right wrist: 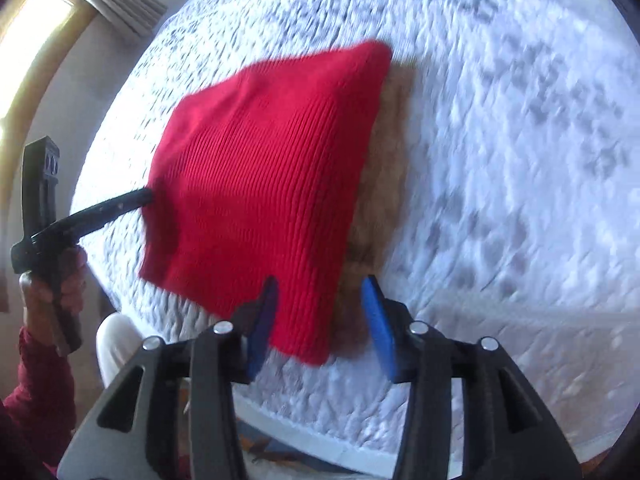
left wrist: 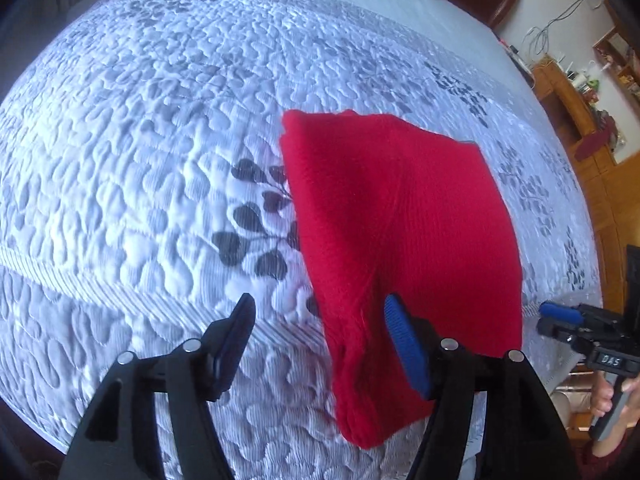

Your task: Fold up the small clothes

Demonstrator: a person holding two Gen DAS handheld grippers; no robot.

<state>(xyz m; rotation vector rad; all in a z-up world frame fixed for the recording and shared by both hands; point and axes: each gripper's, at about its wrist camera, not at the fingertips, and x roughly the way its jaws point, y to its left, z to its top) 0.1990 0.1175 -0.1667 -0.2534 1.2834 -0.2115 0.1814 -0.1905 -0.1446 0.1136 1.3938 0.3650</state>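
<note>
The red knit garment (right wrist: pixel 264 184) lies on the white quilted bedspread (right wrist: pixel 500 184) — a brown furry piece (right wrist: pixel 384 184) just beside its right edge. The right gripper (right wrist: pixel 320 320) hovers spread at the garment's near corner; the left gripper (right wrist: pixel 116 204) meets its left edge.

The right wrist view is motion-blurred, smearing the quilted bedspread (right wrist: pixel 500 160). A brown garment (right wrist: pixel 384 184) lies mostly hidden under the red knit garment (right wrist: pixel 260 184). The same red garment covers the left hand-held gripper (right wrist: pixel 150 196) fingertips.
</note>
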